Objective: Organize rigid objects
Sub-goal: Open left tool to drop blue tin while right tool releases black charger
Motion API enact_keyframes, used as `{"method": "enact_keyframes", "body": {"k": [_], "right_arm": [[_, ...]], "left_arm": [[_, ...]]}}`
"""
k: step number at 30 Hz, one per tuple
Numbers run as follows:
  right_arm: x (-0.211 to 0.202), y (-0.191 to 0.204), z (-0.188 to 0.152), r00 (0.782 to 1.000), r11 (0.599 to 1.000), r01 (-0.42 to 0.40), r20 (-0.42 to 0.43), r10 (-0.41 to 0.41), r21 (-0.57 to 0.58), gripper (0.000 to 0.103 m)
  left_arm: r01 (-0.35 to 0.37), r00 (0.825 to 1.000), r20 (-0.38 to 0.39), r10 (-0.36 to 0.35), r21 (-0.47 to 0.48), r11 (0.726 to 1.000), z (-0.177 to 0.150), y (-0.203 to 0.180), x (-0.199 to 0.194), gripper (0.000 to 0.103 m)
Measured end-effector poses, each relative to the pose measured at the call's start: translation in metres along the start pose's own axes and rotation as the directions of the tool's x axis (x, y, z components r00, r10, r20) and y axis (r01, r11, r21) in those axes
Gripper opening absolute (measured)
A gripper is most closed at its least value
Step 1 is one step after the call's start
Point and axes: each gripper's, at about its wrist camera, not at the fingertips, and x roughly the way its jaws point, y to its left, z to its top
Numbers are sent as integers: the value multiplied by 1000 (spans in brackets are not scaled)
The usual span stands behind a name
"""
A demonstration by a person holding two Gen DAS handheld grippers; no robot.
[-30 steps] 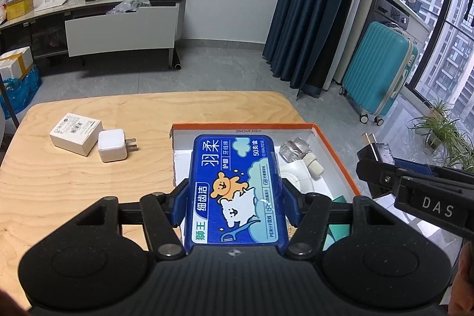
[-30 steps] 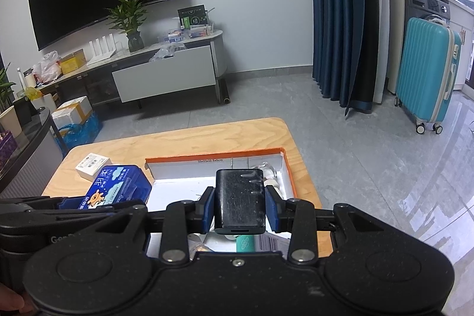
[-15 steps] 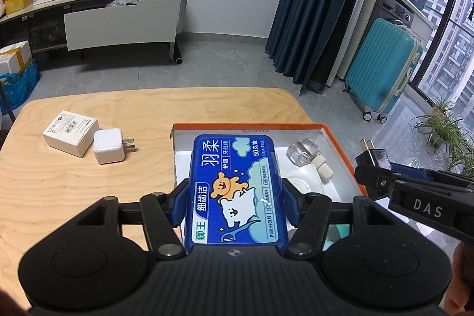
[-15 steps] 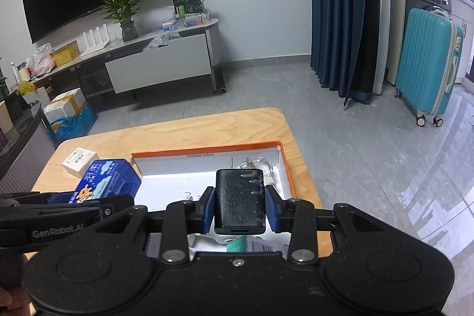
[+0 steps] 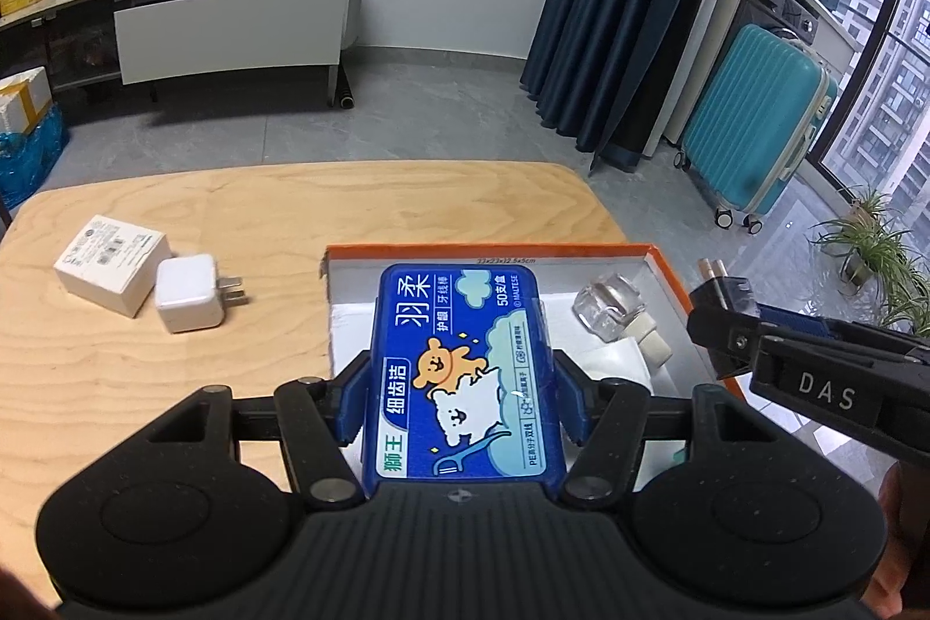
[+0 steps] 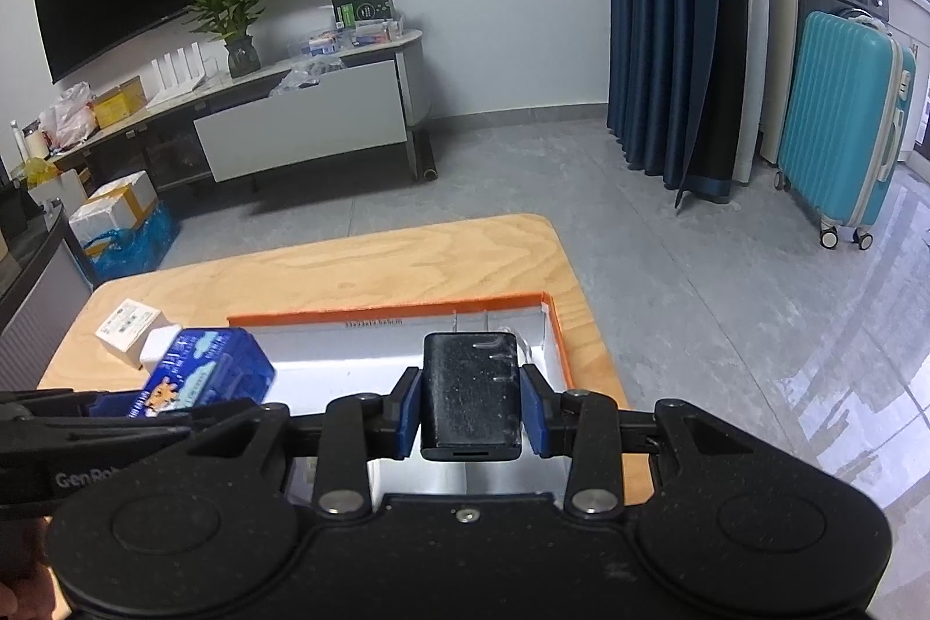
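My left gripper (image 5: 461,405) is shut on a blue floss-pick case (image 5: 459,318) with a cartoon bear, held over the left part of a white tray with an orange rim (image 5: 488,251). My right gripper (image 6: 471,405) holds a black plug charger (image 6: 469,387) between its blue pads, above the tray's right half (image 6: 395,309). Its jaws are starting to open, and the pads still touch the charger's sides. The right gripper's tip (image 5: 726,306) shows at the right of the left wrist view, by the tray's right rim. The blue case (image 6: 203,376) shows at the left of the right wrist view.
On the wooden table (image 5: 290,201), left of the tray, lie a white plug charger (image 5: 189,294) and a small white carton (image 5: 110,262). Inside the tray sit a clear bottle with a cream cap (image 5: 610,300) and white packaging. A teal suitcase (image 5: 750,126) stands on the floor beyond.
Both grippers have moved forward and a little lower over the tray, each still carrying its object. The tray and table look nearer.
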Motion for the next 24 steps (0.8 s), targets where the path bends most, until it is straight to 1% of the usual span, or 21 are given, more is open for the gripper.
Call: {"method": "enact_keyframes", "body": {"k": [7,10,12,13,14,15,16,22,24], "right_arm": [[-20,-9,-3,999,1000,17,49,-17,18,46],[-30,-13,-7,998,999,8,60,-10,35,46],[-35,-13,-8,998,999,10,64,-12,37,46],[-37,-13,-8,998,999,9,65,-11,36,46],[-39,-13,-9,998,999,10,68,-13,36,46],[-40,-11,-8,997,999,11,72,-13,35,46],[-42,-10,-8,997,999,8,75,-11,33,47],[-53,-2,-6,995,1000,-10,97,8,20,47],[-56,1,-7,995,1000,-18,101,16,15,47]], "left_arm": [[17,1000,-25,-17,3,1000,6,-2,14,63],[27,999,-38,-27,6,1000,11,-4,22,63],[60,996,-64,-61,-9,998,14,-4,29,63],[72,995,-72,-74,-24,997,16,-4,30,65],[83,994,-70,-85,-36,996,16,-3,30,76],[86,994,-65,-88,-43,995,16,-2,28,81],[80,995,-54,-82,-45,996,16,-2,25,83],[72,997,-29,-74,-62,995,14,8,3,83],[46,999,-22,-48,-72,996,13,13,-5,83]]}}
